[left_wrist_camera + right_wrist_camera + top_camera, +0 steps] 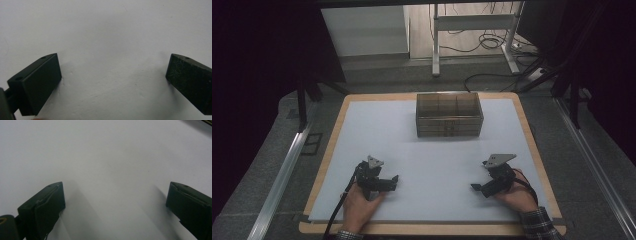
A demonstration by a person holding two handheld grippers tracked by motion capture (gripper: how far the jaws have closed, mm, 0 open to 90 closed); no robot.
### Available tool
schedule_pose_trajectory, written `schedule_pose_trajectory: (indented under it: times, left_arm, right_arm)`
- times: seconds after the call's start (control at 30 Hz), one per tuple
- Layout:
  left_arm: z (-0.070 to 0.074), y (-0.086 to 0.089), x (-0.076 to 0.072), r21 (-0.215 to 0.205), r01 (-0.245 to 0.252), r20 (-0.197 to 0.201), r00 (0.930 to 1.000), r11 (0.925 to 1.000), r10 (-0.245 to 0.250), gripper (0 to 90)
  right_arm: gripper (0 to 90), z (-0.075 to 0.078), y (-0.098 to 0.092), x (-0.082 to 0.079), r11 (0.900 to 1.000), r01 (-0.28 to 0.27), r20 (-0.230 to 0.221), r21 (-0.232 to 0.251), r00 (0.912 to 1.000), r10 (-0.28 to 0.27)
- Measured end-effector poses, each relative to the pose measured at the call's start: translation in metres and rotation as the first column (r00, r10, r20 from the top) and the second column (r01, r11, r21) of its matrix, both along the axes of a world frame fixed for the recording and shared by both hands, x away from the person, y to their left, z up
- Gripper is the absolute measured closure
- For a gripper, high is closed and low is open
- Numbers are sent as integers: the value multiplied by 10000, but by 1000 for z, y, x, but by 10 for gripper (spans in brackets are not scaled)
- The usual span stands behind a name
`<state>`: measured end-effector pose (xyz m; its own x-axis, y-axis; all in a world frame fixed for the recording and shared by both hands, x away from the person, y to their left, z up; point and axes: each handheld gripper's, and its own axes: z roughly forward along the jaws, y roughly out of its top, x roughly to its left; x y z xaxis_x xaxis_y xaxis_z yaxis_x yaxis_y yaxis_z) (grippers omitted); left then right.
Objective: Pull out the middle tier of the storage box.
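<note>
A brown box (449,115) with inner compartments stands on the white sheet (427,150) near the table's far middle. My left gripper (393,181) rests low on the sheet at the near left, held by a hand, pointing right. Its jaws stand wide apart in the left gripper view (113,72), with bare white sheet between them. My right gripper (475,188) lies at the near right, pointing left, held by a hand with a plaid sleeve (539,225). In the right gripper view (115,197) its jaws are wide open over bare sheet. Both grippers are well short of the box.
The white sheet covers a wooden tabletop (432,229) whose edge shows all around. Metal rails (279,175) run along both sides of the table. Beyond it stand a desk frame (474,22) and cables (489,42) on the floor.
</note>
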<state>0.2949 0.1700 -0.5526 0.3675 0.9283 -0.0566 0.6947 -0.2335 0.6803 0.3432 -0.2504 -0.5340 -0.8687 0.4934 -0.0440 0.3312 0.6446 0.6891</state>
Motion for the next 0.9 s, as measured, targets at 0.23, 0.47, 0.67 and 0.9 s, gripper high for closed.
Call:
schedule_pose_trajectory:
  times: [0.23,0.47,0.67,0.9]
  left_arm:
    - [0,0,0,-3,-1,3,10000,10000,1,0]
    - [0,0,0,-9,-4,4,10000,10000,4,0]
    - [0,0,0,-6,-4,0,10000,10000,4,0]
    - [0,0,0,-7,-5,-1,10000,10000,5,0]
  right_arm:
    - [16,0,0,0,10000,7,9,-5,10000,-7]
    - [15,0,0,0,10000,5,-5,-4,10000,-5]
    - [18,0,0,0,10000,4,-24,7,10000,-4]
    - [27,1,0,0,10000,23,-30,17,10000,-23]
